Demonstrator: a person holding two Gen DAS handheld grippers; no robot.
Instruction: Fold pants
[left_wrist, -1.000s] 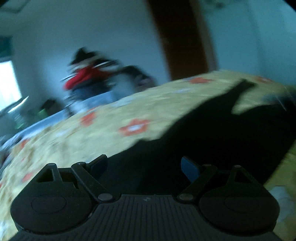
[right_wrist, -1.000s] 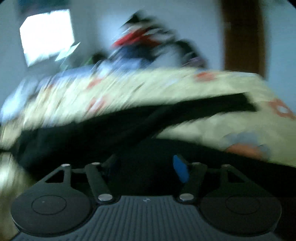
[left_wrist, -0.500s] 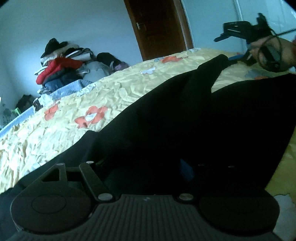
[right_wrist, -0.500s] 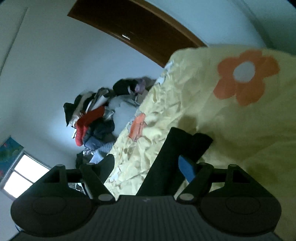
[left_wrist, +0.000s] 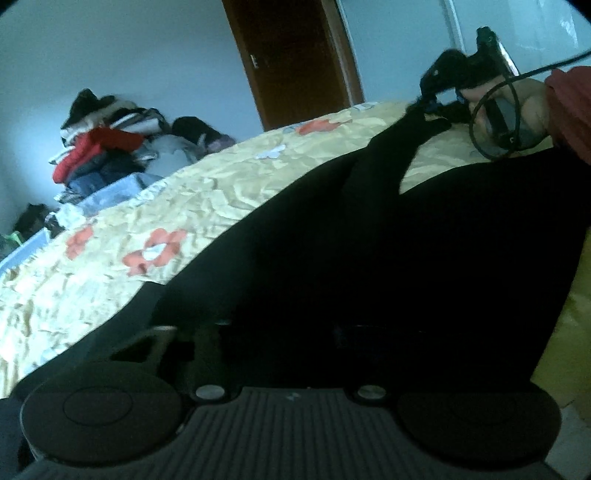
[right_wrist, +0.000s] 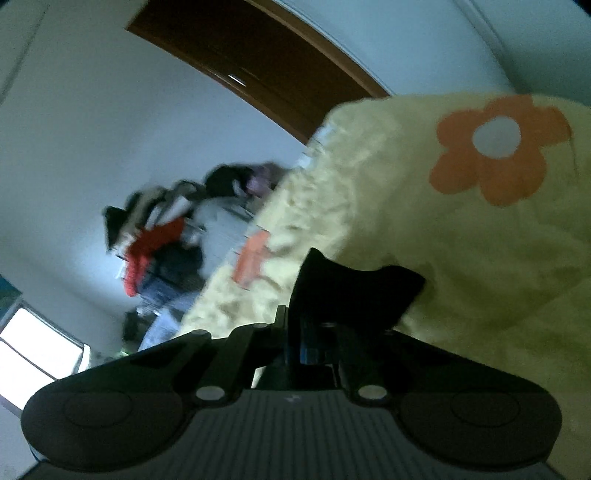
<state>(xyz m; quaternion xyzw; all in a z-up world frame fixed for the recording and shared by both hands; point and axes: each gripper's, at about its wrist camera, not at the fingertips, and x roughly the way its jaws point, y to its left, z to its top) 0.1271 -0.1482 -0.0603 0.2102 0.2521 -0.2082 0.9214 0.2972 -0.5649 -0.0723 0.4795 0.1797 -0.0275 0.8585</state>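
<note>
Pants (left_wrist: 369, 258), black, lie spread over the yellow flowered bedspread (left_wrist: 184, 206), filling the centre and right of your left view. Your left gripper (left_wrist: 288, 332) sits low at the bottom of the frame, its fingers buried in dark cloth; whether they pinch it cannot be told. At upper right, your right hand (left_wrist: 532, 99) carries your right gripper (right_wrist: 314, 332), its fingers pressed together on a pant leg's end (right_wrist: 351, 288).
</note>
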